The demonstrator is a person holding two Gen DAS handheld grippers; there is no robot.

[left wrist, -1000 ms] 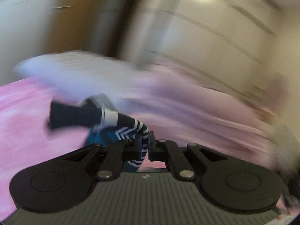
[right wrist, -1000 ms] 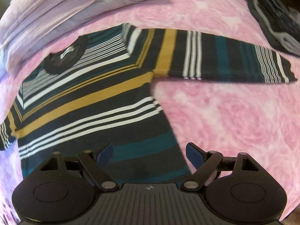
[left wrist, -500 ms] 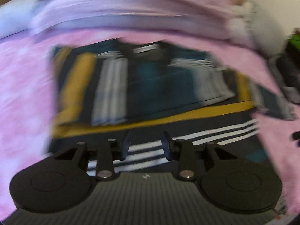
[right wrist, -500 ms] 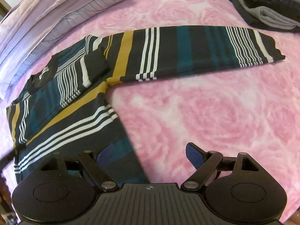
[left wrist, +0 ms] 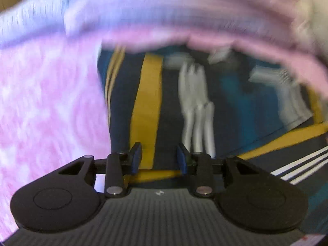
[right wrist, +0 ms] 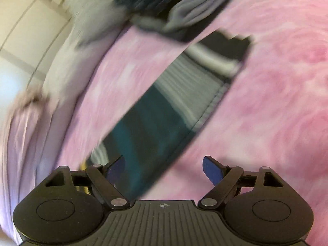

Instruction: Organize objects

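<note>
A striped sweater in dark navy, teal, mustard and white lies flat on a pink rose-patterned bedspread [left wrist: 45,106]. In the left wrist view its folded-in left sleeve and body [left wrist: 147,102] fill the middle; my left gripper [left wrist: 158,158] hovers just over the mustard stripe, open and empty. In the right wrist view the sweater's other sleeve [right wrist: 164,110] stretches away diagonally to its dark cuff [right wrist: 229,45]. My right gripper [right wrist: 164,169] is wide open and empty above the sleeve's near part. Both views are motion-blurred.
Folded lilac bedding [left wrist: 164,12] lies along the far side of the bed. A pile of dark and grey folded clothes [right wrist: 180,14] sits beyond the sleeve's cuff. A pale wardrobe [right wrist: 24,30] stands behind. Bedspread [right wrist: 276,112] shows right of the sleeve.
My left gripper let go of the sleeve, opened, and now hovers over the folded sweater. My right gripper swung right from the sweater's body to along the outstretched sleeve, staying open.
</note>
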